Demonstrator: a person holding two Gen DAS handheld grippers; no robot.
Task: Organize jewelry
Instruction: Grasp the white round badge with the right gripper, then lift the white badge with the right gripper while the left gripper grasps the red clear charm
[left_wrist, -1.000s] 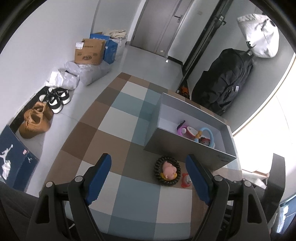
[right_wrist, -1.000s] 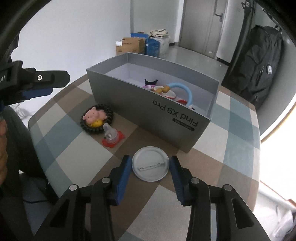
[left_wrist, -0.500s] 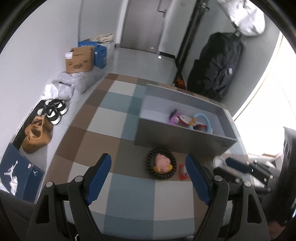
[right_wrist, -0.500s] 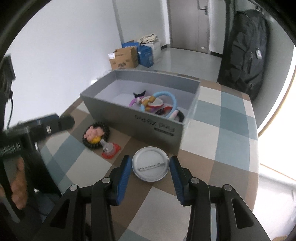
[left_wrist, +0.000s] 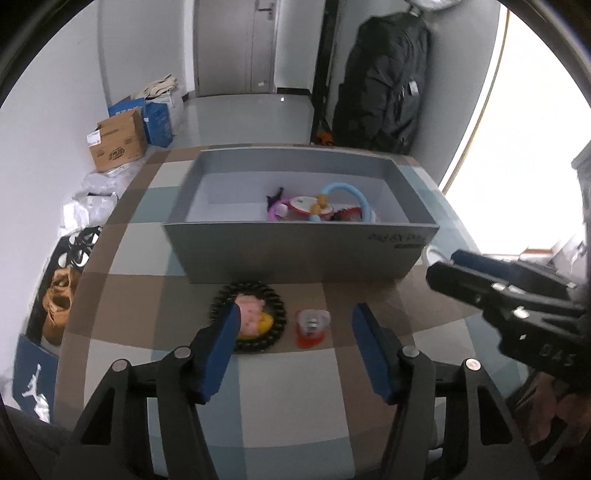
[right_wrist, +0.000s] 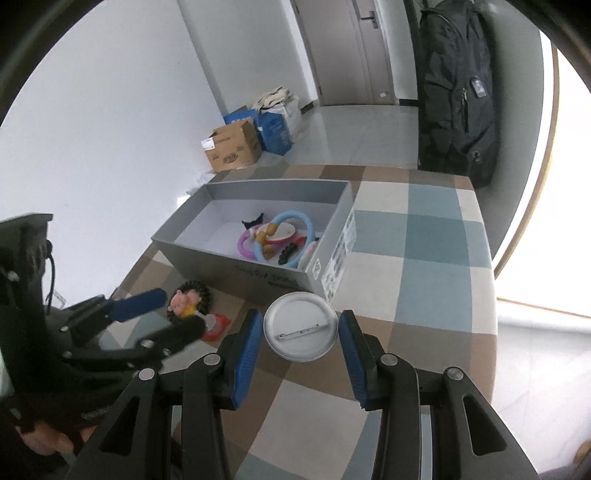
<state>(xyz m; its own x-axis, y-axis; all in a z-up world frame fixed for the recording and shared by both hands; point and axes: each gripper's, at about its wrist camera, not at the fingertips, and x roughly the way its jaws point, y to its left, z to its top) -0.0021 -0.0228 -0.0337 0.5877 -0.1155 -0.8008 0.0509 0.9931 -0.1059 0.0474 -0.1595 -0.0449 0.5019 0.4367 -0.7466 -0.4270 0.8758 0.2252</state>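
A grey box (left_wrist: 295, 251) on the checked table holds several trinkets (left_wrist: 317, 206); it also shows in the right wrist view (right_wrist: 221, 258). In front of it lie a black beaded ring with a pink pig charm (left_wrist: 255, 321) and a small red ring piece (left_wrist: 312, 326). My left gripper (left_wrist: 295, 332) is open, its pads on either side of these two and just short of them. My right gripper (right_wrist: 300, 336) is shut on a round silver pin badge (right_wrist: 300, 330), held above the table near the box's corner.
The table edge (right_wrist: 491, 295) runs close on the right. Cardboard and blue boxes (left_wrist: 122, 140), shoes (left_wrist: 59, 295) and bags lie on the floor at left. A black backpack (left_wrist: 384, 81) stands by the door.
My left gripper has swung right and come down toward the pig ring and the red piece. My right gripper has kept the badge and turned, so the box now lies further to its left.
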